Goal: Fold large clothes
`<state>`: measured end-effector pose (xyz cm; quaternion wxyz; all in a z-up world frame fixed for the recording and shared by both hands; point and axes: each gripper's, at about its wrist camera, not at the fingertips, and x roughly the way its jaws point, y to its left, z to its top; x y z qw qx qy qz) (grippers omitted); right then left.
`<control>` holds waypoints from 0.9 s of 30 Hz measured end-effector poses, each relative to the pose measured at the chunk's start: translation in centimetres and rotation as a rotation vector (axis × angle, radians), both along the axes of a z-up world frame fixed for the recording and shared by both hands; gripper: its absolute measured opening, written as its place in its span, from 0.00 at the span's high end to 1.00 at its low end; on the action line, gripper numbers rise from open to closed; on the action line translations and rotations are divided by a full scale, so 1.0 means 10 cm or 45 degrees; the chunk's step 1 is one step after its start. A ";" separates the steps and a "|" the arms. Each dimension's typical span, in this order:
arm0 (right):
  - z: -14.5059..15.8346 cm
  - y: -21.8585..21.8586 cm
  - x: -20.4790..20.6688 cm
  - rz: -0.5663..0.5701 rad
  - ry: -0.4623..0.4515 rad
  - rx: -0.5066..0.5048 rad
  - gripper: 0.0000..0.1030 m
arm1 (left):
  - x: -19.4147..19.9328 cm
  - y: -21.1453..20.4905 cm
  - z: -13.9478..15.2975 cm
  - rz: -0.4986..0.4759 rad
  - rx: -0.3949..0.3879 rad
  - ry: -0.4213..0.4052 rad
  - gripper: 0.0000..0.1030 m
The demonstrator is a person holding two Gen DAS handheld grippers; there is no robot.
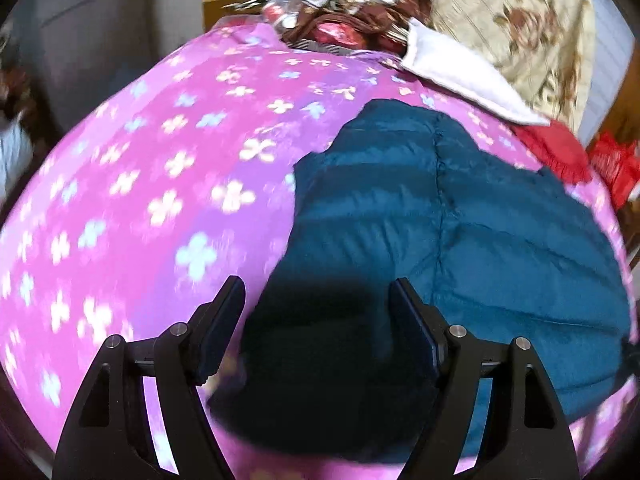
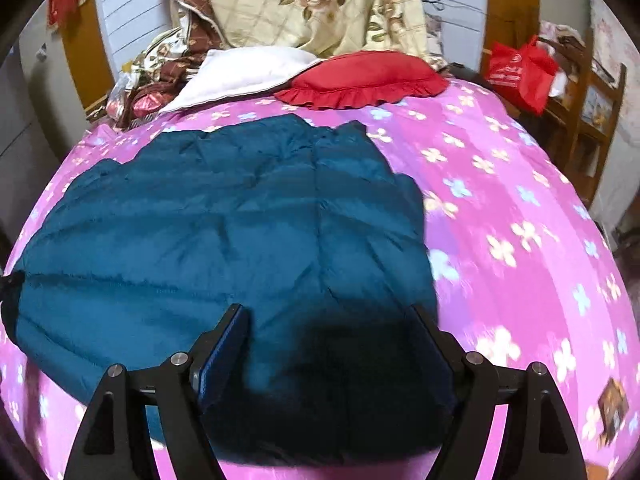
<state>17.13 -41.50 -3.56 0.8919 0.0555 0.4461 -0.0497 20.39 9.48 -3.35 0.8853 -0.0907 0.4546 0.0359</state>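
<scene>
1. The blue padded jacket point(image 2: 224, 216) lies flat on the bed point(image 2: 520, 200), which has a pink cover with flowers. The jacket's near edge is just under both tools.
2. The left gripper point(image 1: 318, 300) has its fingers spread apart and holds nothing; the near left corner of the jacket lies between them, in shadow.
3. The right gripper point(image 2: 330, 328) is open too and empty, and it hangs over the near right part of the jacket.
4. I think the first risk is the slippery puffy cloth. If the fingers close on the top layer only, the lower layer may stay on the bed and the fold comes out crooked.
5. A second risk is that the fingers catch the pink cover together with the jacket, because the edge lies directly on it. Then the cover would lift too.
6. If the two sides are not lifted at the same height, the thick filling may bunch to one side.
7. The far end of the jacket is near the red pillow point(image 2: 364, 76) and the white pillow point(image 2: 240, 72), so a long pull away could push it into them.
8. The count: one jacket, two grippers, one red pillow, one white pillow, one flowered quilt point(image 2: 320, 4) piled at the head, one red bag point(image 2: 520, 68) beside the bed.
</scene>
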 end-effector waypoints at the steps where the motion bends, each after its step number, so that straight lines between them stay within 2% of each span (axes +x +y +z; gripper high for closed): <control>1: 0.02 0.00 -0.08 -0.010 -0.009 0.009 0.24 | -0.10 0.00 0.04 0.008 -0.024 -0.007 0.27; 3: 0.12 0.02 -0.27 -0.029 -0.045 0.059 0.24 | -0.32 -0.02 0.16 0.011 -0.050 -0.045 0.27; 7: 0.31 0.22 -0.70 -0.053 -0.114 0.115 0.24 | -0.75 -0.16 0.37 0.024 -0.031 -0.143 0.27; 12: 0.44 0.51 -1.04 -0.101 -0.177 0.106 0.24 | -1.13 -0.23 0.43 0.029 -0.080 -0.174 0.27; 14: 0.46 0.60 -1.10 -0.118 -0.189 0.134 0.24 | -1.25 -0.25 0.45 0.036 -0.053 -0.193 0.27; 17: 0.43 0.74 -1.07 -0.112 -0.151 0.184 0.24 | -1.36 -0.26 0.47 0.057 0.001 -0.206 0.27; 21: 0.40 0.99 -1.04 -0.063 -0.093 0.166 0.24 | -1.47 -0.19 0.51 0.049 -0.038 -0.221 0.27; 27: 0.35 1.23 -1.08 -0.021 -0.029 0.126 0.24 | -1.57 -0.11 0.55 0.066 -0.030 -0.239 0.27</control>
